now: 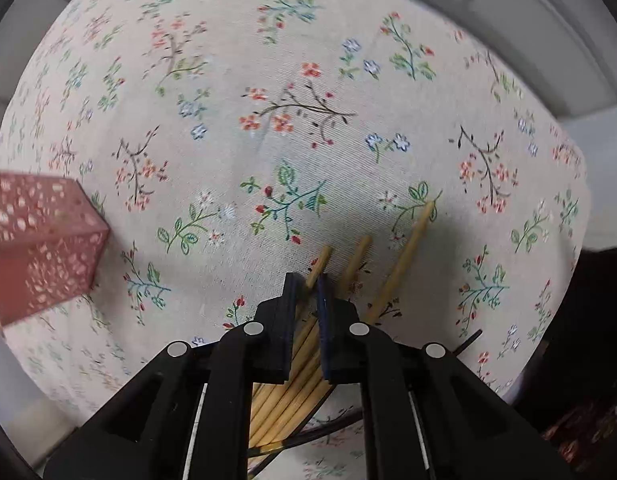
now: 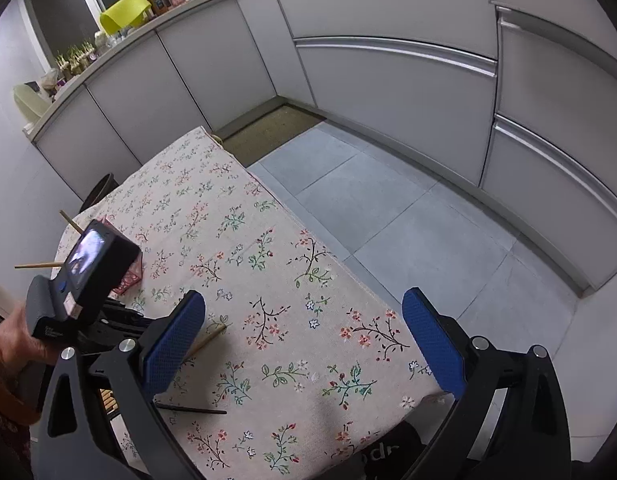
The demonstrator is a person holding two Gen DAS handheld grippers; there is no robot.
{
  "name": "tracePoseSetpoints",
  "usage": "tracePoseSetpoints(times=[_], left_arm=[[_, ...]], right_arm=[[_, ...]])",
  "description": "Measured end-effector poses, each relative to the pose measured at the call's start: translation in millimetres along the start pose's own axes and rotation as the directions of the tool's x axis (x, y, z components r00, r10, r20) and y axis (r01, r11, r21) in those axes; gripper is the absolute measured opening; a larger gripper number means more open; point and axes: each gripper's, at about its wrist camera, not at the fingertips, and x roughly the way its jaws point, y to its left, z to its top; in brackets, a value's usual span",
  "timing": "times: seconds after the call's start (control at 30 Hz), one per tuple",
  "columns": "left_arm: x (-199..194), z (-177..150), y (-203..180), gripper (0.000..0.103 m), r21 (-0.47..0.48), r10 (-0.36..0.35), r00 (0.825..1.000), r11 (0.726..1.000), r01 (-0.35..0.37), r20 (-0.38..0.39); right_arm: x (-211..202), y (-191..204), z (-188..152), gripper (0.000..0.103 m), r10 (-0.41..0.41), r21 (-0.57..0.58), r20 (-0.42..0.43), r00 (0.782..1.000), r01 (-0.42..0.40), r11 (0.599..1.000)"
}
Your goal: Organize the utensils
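Several bamboo chopsticks (image 1: pixel 292 392) lie in a bundle on the floral tablecloth (image 1: pixel 268 120), straight below my left gripper (image 1: pixel 306 282). It points down and is shut on one bamboo chopstick (image 1: pixel 319 262), whose tip sticks out past the pads. Two more tips fan out to the right, the longest chopstick (image 1: pixel 408 256) being the furthest. A pink perforated holder (image 1: pixel 40 240) stands at the left. In the right wrist view my right gripper (image 2: pixel 304 300) hovers open over the cloth with nothing in it. A hand (image 2: pixel 8 344) holds the left gripper, whose camera body (image 2: pixel 92 268) hides most of the holder (image 2: pixel 130 276).
A black chopstick (image 2: pixel 192 410) lies on the cloth near the front edge, and another one (image 1: pixel 468 340) shows right of the bundle. Two chopsticks (image 2: pixel 38 265) stick out of the holder. The table edge (image 2: pixel 348 256) drops to a grey tiled floor (image 2: pixel 408 208), with cabinets (image 2: pixel 388 80) beyond.
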Motion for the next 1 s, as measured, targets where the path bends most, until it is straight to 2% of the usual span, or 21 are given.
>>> tracePoseSetpoints(times=[0.13, 0.17, 0.27, 0.33, 0.37, 0.4, 0.43, 0.47, 0.5, 0.53, 0.6, 0.67, 0.73, 0.87, 0.93, 0.97, 1.0], left_arm=[[-8.9, -29.0, 17.1, 0.01, -0.065, 0.024, 0.994, 0.998, -0.017, 0.11], [-21.6, -43.1, 23.1, 0.01, -0.084, 0.004, 0.984, 0.996, 0.011, 0.178], [-57.6, -85.1, 32.5, 0.01, -0.125, 0.009, 0.953, 0.992, 0.03, 0.302], [-80.5, -110.0, 36.5, 0.01, -0.156, 0.04, 0.929, 0.988, 0.02, 0.367], [-93.8, -126.0, 40.0, 0.01, -0.178, 0.063, 0.913, 0.984, 0.011, 0.403], [-106.1, -141.1, 41.7, 0.01, -0.195, 0.084, 0.895, 0.981, 0.004, 0.438], [-115.4, -145.9, 38.8, 0.01, -0.204, 0.093, 0.883, 0.979, 0.003, 0.46], [-128.5, -158.9, 37.3, 0.009, -0.215, 0.112, 0.865, 0.977, -0.004, 0.49], [-135.3, -168.2, 38.0, 0.008, -0.223, 0.128, 0.852, 0.975, -0.014, 0.507], [-142.4, -184.8, 39.2, 0.008, -0.237, 0.145, 0.834, 0.971, -0.018, 0.532], [-148.3, -199.0, 29.0, 0.008, -0.264, 0.167, 0.809, 0.964, -0.015, 0.564], [-156.5, -216.9, 27.7, 0.007, -0.286, 0.181, 0.774, 0.958, -0.001, 0.606], [-165.6, -222.0, 28.2, 0.007, -0.297, 0.201, 0.756, 0.955, -0.01, 0.623], [-179.7, -236.5, 26.2, 0.006, -0.314, 0.228, 0.715, 0.949, -0.012, 0.661], [-182.9, -240.2, 26.5, 0.005, -0.318, 0.233, 0.704, 0.948, -0.011, 0.671], [-185.7, -241.5, 26.9, 0.005, -0.325, 0.239, 0.696, 0.946, -0.008, 0.677], [-189.9, -244.9, 25.8, 0.005, -0.334, 0.243, 0.69, 0.943, -0.002, 0.682]], right_arm=[[16.5, 14.4, 0.2, 0.096, -0.003, -0.018, -0.075, 0.997, 0.002, 1.0], [23.0, 21.2, -0.3, 0.096, 0.005, -0.02, -0.11, 0.994, -0.008, 1.0], [42.4, 41.0, -3.1, 0.094, 0.045, -0.003, -0.215, 0.976, -0.047, 0.999], [65.2, 55.4, -5.8, 0.087, 0.089, 0.069, -0.327, 0.941, -0.07, 0.995], [73.0, 60.5, -7.6, 0.08, 0.105, 0.094, -0.363, 0.926, -0.076, 0.993], [87.4, 69.8, -10.9, 0.071, 0.135, 0.131, -0.428, 0.893, -0.087, 0.988], [94.5, 74.8, -13.7, 0.067, 0.148, 0.149, -0.459, 0.876, -0.089, 0.985], [105.0, 82.1, -19.1, 0.062, 0.167, 0.177, -0.504, 0.847, -0.087, 0.98], [110.0, 88.1, -23.6, 0.06, 0.172, 0.195, -0.525, 0.833, -0.078, 0.978], [111.8, 92.3, -25.8, 0.059, 0.166, 0.203, -0.532, 0.83, -0.065, 0.977], [117.4, 100.5, -29.5, 0.059, 0.126, 0.211, -0.529, 0.839, -0.014, 0.977], [122.9, 106.6, -32.5, 0.059, 0.092, 0.204, -0.543, 0.834, 0.025, 0.979], [132.3, 114.4, -36.5, 0.058, 0.066, 0.217, -0.574, 0.816, 0.074, 0.973], [144.7, 131.9, -31.5, 0.052, -0.033, 0.187, -0.565, 0.824, 0.167, 0.968], [145.7, 137.9, -31.3, 0.038, -0.074, 0.19, -0.559, 0.826, 0.215, 0.958], [145.8, 138.7, -31.4, 0.02, -0.086, 0.187, -0.555, 0.827, 0.225, 0.956], [144.2, 136.8, -32.3, 0.013, -0.105, 0.192, -0.542, 0.834, 0.245, 0.95]])
